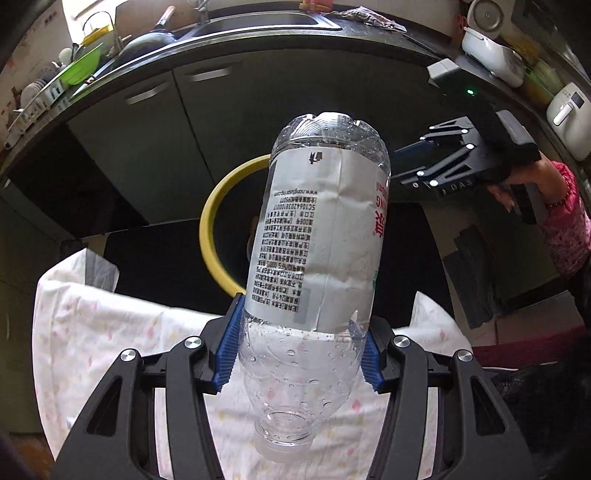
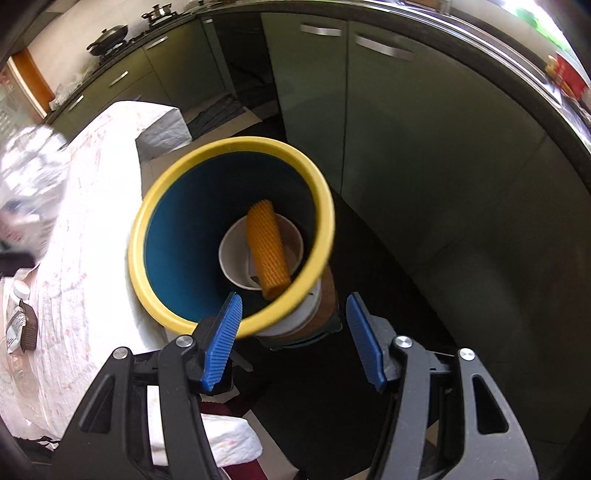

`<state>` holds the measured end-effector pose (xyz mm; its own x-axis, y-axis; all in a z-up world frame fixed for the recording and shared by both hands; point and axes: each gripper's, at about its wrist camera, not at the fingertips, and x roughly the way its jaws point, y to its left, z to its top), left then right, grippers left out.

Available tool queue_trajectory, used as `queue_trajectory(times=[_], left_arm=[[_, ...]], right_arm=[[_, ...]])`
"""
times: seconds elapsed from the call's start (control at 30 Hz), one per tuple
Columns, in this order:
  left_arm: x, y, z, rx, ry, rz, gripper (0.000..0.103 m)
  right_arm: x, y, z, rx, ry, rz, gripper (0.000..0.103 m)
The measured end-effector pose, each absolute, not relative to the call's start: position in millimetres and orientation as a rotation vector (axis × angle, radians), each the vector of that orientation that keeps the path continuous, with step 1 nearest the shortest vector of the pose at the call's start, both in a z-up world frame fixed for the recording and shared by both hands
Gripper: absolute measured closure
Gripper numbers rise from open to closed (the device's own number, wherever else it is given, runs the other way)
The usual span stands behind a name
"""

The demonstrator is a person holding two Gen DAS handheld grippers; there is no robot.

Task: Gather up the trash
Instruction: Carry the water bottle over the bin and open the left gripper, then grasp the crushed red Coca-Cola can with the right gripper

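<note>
My left gripper (image 1: 301, 347) is shut on a clear, empty plastic bottle (image 1: 321, 229) with a white printed label. Its blue pads press the bottle's shoulder, and its open mouth points back toward the camera. Behind the bottle stands a bin with a yellow rim (image 1: 210, 221). In the right wrist view the bin (image 2: 177, 177) has a blue inside and holds a white cup (image 2: 236, 254) and an orange ribbed roll (image 2: 267, 251). My right gripper (image 2: 293, 332) hangs open above the bin's near edge, with nothing pressed between its pads. The bottle (image 2: 29, 173) shows as a blur at far left.
A table with a white flowered cloth (image 1: 110, 332) lies beside the bin; a brown wrapper (image 2: 24, 326) and a small white cap lie on it. Dark cabinet doors (image 2: 406, 147) and a counter with a sink (image 1: 258, 22) curve around behind. A pink sleeve (image 1: 569, 229) is at right.
</note>
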<state>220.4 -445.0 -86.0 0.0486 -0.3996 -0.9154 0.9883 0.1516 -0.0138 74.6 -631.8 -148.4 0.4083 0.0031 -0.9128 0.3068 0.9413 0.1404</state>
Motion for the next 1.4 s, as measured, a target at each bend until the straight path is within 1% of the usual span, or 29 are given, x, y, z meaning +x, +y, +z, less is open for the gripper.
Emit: queue_trajectory(times=[0.1,0.13,0.17,0.2,0.23,0.3,0.4,0.53,0.67,0.83,0.97,1.1,1.3,1.4], left_arm=[[228.7,-483.8,-102.7,0.817,0.963,-1.243,0.048],[231.7,-495.3,-107.3,0.823,0.96,-1.229,0.044],[234.5,-502.9,-110.2,0.825,0.953,-1.206,0.031],[237.1,-509.0,-111.3,0.819,0.942,-1.186,0.025],[238.6,-513.6,-111.4,0.811,0.935,-1.176,0.023],[242.5,-514.9,-103.0,0.78,0.926,-1.155,0.023],[238.5,-497.2,-73.1,0.711,0.878,-1.139,0.023],[232.3,-440.1,-26.5,0.592,0.805,-1.095,0.018],[218.3,-362.3,12.1,0.437,0.755,-1.009,0.016],[195.1,-248.2,37.3,0.266,0.721,-0.834,0.012],[177.6,-155.8,35.5,0.163,0.711,-0.68,0.012],[163.5,-82.3,21.3,0.084,0.715,-0.556,0.011],[147.1,-9.2,-11.4,-0.005,0.74,-0.447,0.01],[139.1,10.4,-27.9,-0.023,0.741,-0.43,0.008]], right_arm=[[61.0,-644.5,-151.7,0.327,1.145,-0.213,0.047],[56.8,-647.9,-152.5,0.335,1.147,-0.221,0.047],[53.7,-650.6,-152.8,0.342,1.147,-0.229,0.047],[51.4,-652.7,-152.4,0.346,1.146,-0.235,0.047],[49.3,-653.8,-152.1,0.349,1.146,-0.239,0.047],[45.9,-654.9,-150.6,0.353,1.142,-0.243,0.047],[46.5,-650.9,-148.5,0.347,1.139,-0.227,0.047],[49.5,-636.5,-146.3,0.33,1.128,-0.186,0.047],[58.5,-616.4,-143.0,0.305,1.122,-0.135,0.047],[76.2,-579.8,-134.1,0.243,1.119,-0.044,0.047],[102.7,-532.1,-122.7,0.166,1.12,0.077,0.047],[134.9,-466.9,-110.2,0.077,1.112,0.243,0.047],[179.2,-358.3,-83.3,-0.181,1.062,0.466,0.047],[199.1,-312.3,-73.4,-0.307,1.068,0.616,0.043]])
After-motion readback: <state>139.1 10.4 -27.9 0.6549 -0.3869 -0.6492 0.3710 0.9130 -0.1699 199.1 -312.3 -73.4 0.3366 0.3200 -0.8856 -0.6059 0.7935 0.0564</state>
